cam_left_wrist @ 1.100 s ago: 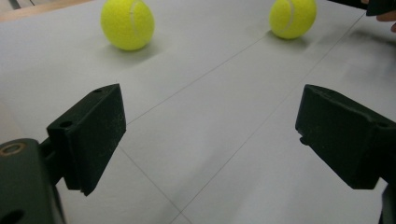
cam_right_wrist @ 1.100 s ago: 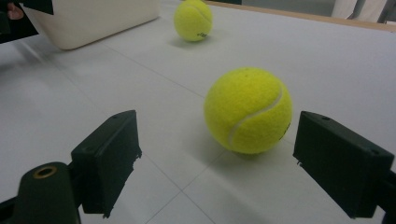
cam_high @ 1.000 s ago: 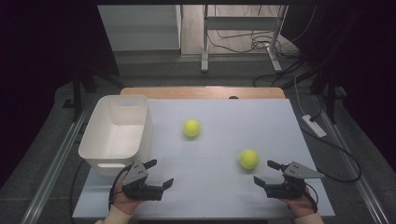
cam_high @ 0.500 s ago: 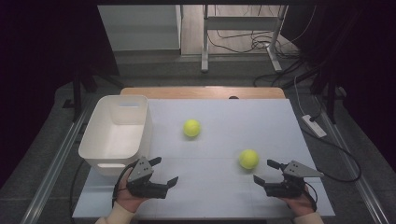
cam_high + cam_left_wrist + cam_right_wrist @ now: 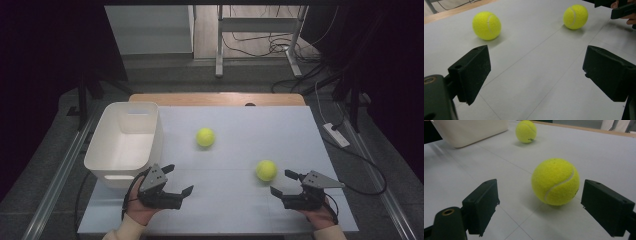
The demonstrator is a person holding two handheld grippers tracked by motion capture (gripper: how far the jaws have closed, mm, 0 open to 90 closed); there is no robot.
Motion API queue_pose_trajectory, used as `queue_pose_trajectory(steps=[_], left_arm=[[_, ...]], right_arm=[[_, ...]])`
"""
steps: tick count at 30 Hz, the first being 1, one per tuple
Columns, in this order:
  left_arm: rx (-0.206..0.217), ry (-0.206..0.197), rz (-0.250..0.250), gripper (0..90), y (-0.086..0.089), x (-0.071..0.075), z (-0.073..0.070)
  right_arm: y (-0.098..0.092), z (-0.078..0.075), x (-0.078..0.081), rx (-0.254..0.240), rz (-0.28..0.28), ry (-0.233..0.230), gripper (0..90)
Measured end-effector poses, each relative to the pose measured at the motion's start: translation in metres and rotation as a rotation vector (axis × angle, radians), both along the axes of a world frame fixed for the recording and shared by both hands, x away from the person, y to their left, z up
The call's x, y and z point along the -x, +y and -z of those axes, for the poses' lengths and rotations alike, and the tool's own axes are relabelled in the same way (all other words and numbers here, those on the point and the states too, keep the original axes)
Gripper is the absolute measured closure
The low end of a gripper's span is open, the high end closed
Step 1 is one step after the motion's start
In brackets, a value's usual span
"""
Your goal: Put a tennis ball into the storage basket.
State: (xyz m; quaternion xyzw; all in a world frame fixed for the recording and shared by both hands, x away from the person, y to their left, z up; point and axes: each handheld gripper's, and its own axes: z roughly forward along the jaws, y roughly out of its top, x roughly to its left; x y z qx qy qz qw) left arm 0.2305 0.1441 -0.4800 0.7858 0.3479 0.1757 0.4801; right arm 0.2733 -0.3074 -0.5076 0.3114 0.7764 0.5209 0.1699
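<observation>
**Two balls out, bin empty**

The right gripper (image 5: pixel 283 183) stands with jaws spread, the near tennis ball (image 5: pixel 266 170) just ahead of them, ungrasped. The left gripper (image 5: pixel 178 179) is likewise released, holding nothing. The far tennis ball (image 5: pixel 205 137) lies mid-table. The white bin (image 5: pixel 100 156) looks empty, so, by my judgement, all the work remains.

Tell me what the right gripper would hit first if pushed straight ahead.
Most likely the nearer yellow felt tennis ball, lying just ahead of the open right gripper, slightly right of centre between the jaws; exact depth is unclear.
</observation>
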Motion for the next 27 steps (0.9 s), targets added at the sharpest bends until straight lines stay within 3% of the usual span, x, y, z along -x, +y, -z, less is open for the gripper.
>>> queue_pose_trajectory(steps=[12, 27], left_arm=[[-0.010, 0.019, -0.028, 8.9, -0.011, -0.011, 0.000], [-0.011, 0.022, -0.017, 8.7, -0.022, -0.027, -0.006]], right_arm=[[0.001, 0.000, -0.001, 0.001, -0.003, 0.004, 14.4], [0.003, 0.001, -0.003, 0.000, -0.005, 0.001, 14.5]])
